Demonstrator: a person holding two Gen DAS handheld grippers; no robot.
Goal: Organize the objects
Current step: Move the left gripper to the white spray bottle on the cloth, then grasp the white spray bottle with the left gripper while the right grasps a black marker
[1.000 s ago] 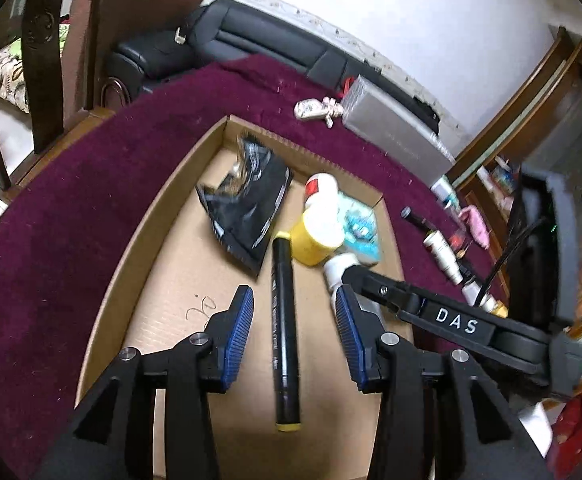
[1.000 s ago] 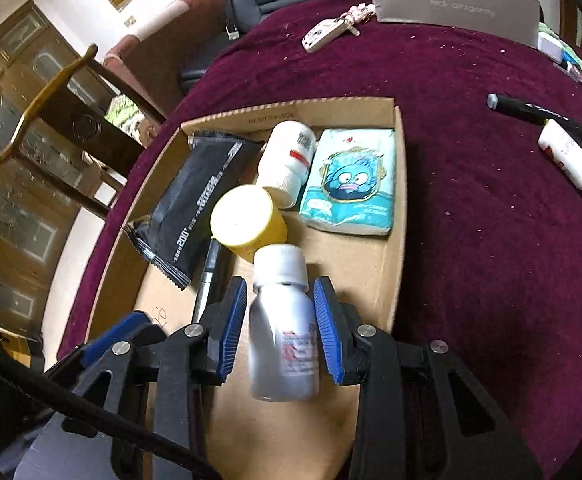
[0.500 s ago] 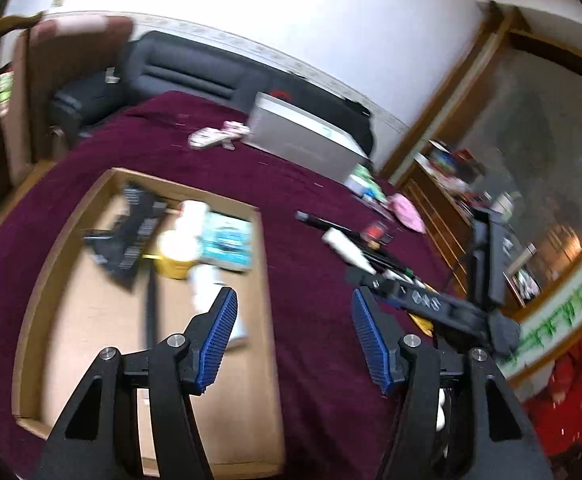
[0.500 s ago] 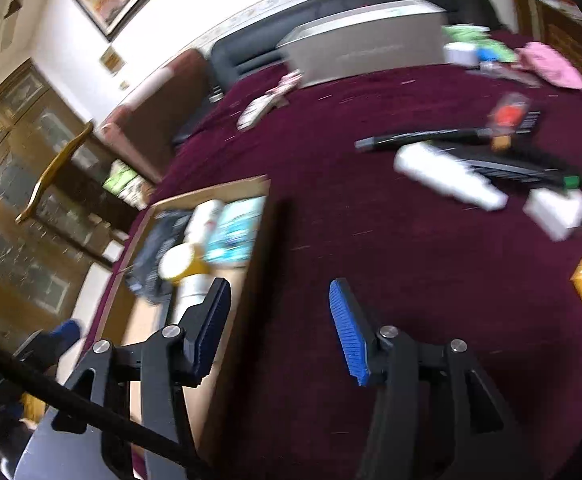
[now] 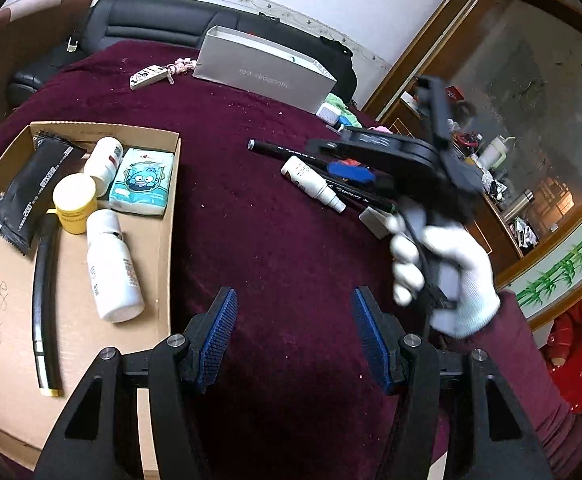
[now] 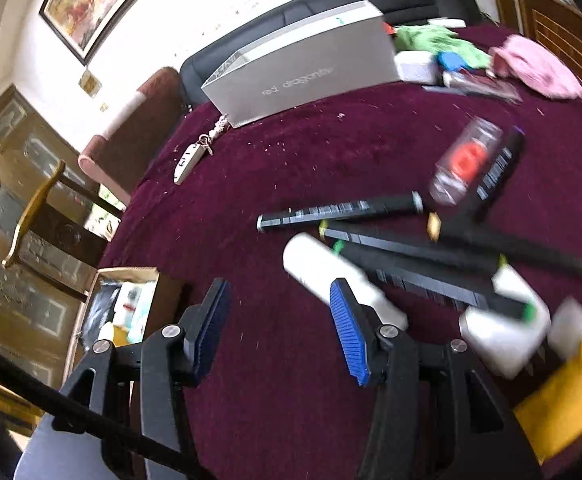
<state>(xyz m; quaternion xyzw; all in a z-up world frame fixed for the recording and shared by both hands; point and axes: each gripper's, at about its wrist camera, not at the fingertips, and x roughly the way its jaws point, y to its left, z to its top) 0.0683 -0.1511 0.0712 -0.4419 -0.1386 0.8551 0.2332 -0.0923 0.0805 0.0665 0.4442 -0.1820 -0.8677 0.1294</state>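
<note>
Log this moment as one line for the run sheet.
left gripper: open, empty, over cloth | right gripper: open, empty, near white tube | cardboard tray: six items inside | markers: loose on cloth

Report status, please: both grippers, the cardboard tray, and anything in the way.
Left gripper open, empty. Right gripper open, empty, beside white tube. Cardboard tray holds six items. Markers loose on cloth; path clear.

Your tabletop (image 5: 275, 216) wears napped, lint-flecked maroon cloth; the tray (image 5: 7, 280) is matt brown cardboard, the white bottle (image 5: 111, 268) smooth plastic, and the black packet (image 5: 31, 188) glossy foil.
</note>
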